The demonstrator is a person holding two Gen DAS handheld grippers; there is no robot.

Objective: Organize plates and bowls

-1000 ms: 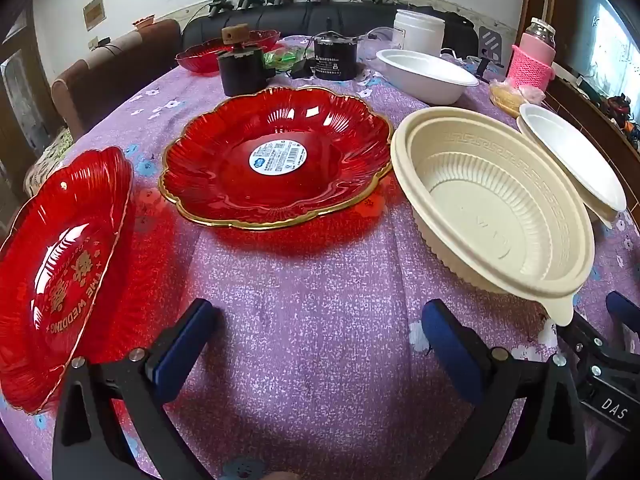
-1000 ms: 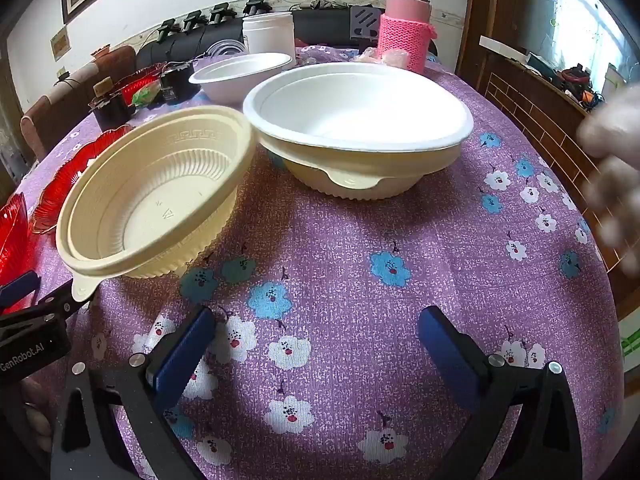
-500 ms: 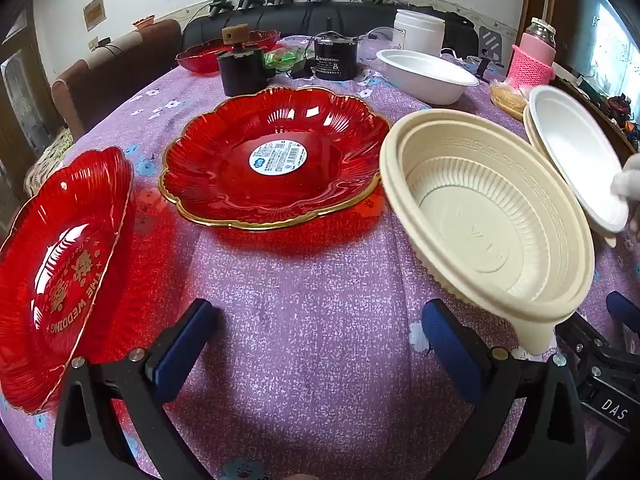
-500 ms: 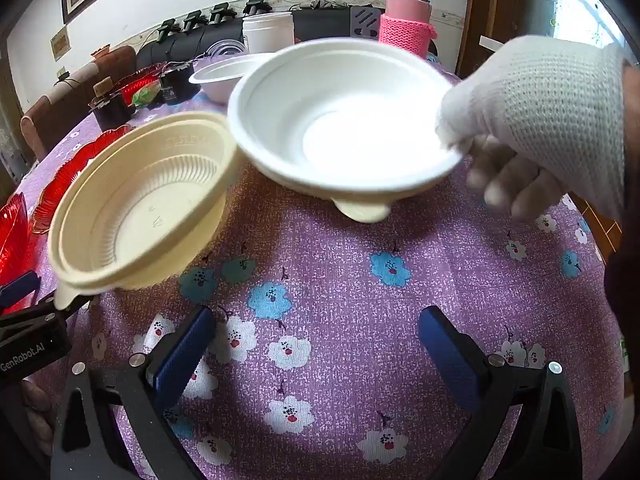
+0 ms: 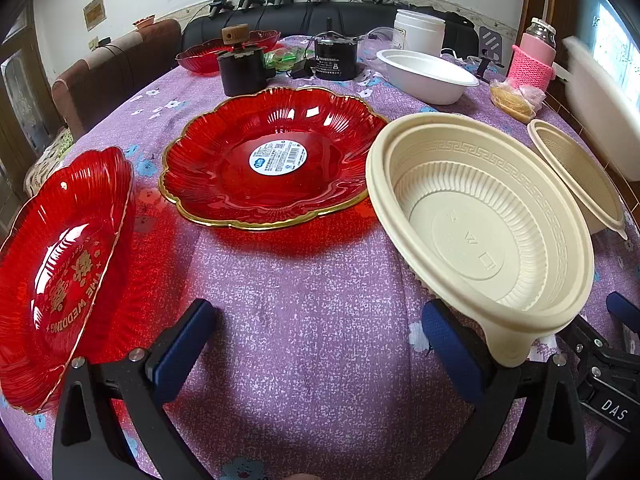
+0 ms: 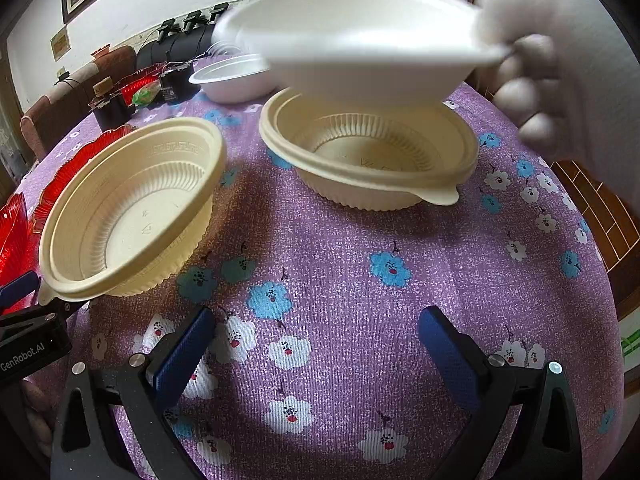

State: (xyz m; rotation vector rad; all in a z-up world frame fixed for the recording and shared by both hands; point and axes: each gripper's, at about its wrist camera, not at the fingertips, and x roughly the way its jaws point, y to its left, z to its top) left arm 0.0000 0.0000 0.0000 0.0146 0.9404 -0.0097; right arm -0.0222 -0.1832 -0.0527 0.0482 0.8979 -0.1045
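"On the purple flowered tablecloth (image 5: 320,280), where is the ribbed cream bowl (image 5: 480,232) found?"

"It is seen at the right of the left wrist view, tilted, with its open side turned toward the camera. Its tab is seen over the right finger of the left gripper (image 5: 318,310). What carries the bowl cannot be told."

"And how are the tongs set?"

"The left gripper's fingers are spread wide, with only cloth seen between the blue pads. The right gripper (image 6: 316,316) is spread just as wide over the cloth, and nothing is clamped in it either."

"Which other bowls are shown?"

"A second cream bowl (image 6: 372,160) is set upright on the cloth, beside the tilted one and apart from it. Just above it a white bowl (image 6: 360,40) is held by its rim in a gloved hand (image 6: 560,60). Both are blurred, so whether the two bowls touch cannot be told. Farther back, another white bowl (image 5: 428,76) is set on the table."

"And the plates?"

"A red plate (image 5: 272,160) with a gold rim and a round paper label is laid flat behind the left gripper, with its edge hidden behind the tilted bowl. A second red plate (image 5: 60,272) — lettered in gold — is seen at the far left, tipped up on its side. Beyond the plates a white jar (image 5: 418,32) and a pink flask (image 5: 536,60) are stood near the table's far edge."
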